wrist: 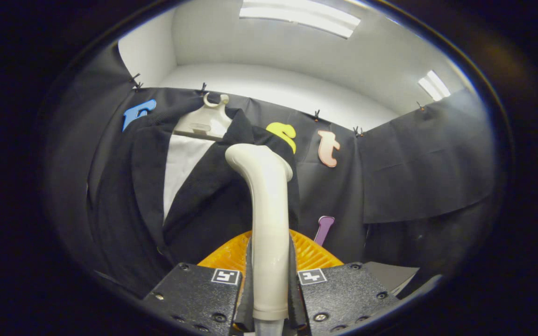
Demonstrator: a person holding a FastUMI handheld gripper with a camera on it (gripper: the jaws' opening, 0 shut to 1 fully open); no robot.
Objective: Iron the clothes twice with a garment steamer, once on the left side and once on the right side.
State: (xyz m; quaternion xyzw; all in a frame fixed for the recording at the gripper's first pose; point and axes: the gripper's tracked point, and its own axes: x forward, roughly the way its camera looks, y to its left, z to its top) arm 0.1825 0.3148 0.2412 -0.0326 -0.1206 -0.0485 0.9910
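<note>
A white garment steamer point(265, 205) stands upright between my fingers, and my gripper point(269, 275) is shut on its handle. Its bent head points toward a black jacket point(203, 205) that hangs just beyond it on a pale hanger point(205, 122). The head sits close to the jacket's right-hand panel, near the lapel; I cannot tell whether it touches the cloth. A white lining or shirt point(180, 168) shows in the jacket's open front.
An orange ribbed piece point(313, 254) lies low behind the steamer handle. Black cloth walls point(428, 158) close the booth behind and to the right of the jacket. A pale ceiling with strip lights point(299, 16) is above.
</note>
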